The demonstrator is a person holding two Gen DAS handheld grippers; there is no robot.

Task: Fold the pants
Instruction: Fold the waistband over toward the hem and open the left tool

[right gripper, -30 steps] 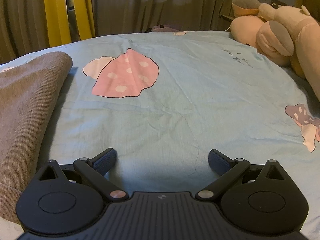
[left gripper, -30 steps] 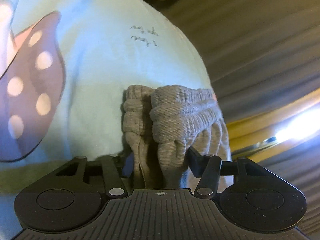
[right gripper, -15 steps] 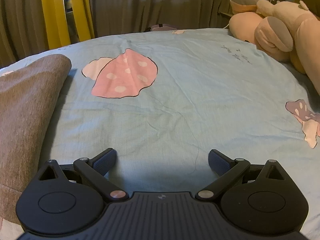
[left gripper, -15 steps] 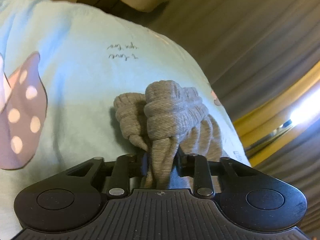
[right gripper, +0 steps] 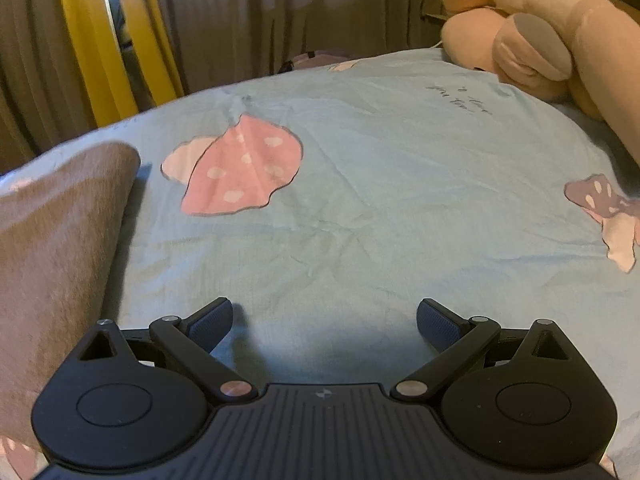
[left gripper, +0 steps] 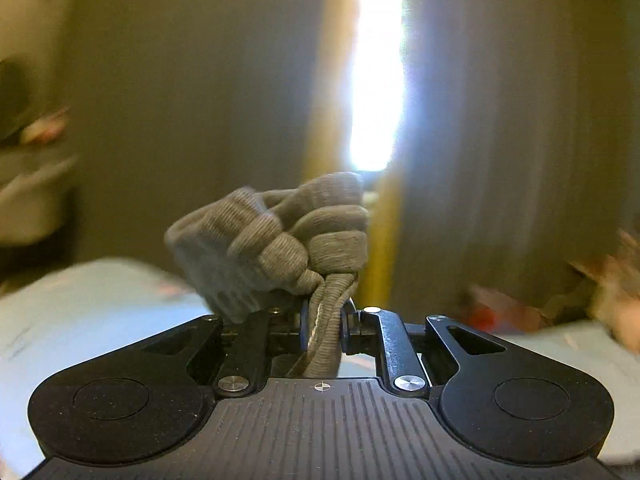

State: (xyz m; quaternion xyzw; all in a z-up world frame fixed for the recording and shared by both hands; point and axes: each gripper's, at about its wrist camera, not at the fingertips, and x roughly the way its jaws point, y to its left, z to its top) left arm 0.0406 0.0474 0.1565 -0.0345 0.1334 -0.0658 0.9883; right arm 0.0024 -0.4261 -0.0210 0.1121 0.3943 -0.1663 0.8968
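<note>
My left gripper (left gripper: 325,326) is shut on the ribbed waistband of the grey-brown pants (left gripper: 280,244), which bunches above the jaws, lifted clear of the bed; the view is blurred by motion. In the right wrist view, the rest of the pants (right gripper: 56,256) lie as a folded brown mass along the left edge of the light blue bedsheet (right gripper: 380,200). My right gripper (right gripper: 325,322) is open and empty, hovering low over the sheet to the right of the pants.
A pink plush toy (right gripper: 540,48) lies at the far right of the bed. Grey and yellow curtains (right gripper: 120,36) hang behind the bed, with a bright window gap (left gripper: 378,80). The sheet carries pink bow prints (right gripper: 240,168).
My left gripper has closed on the waistband, lifted it off the bed and swung round toward the curtains. My right gripper has stayed open and nearly still.
</note>
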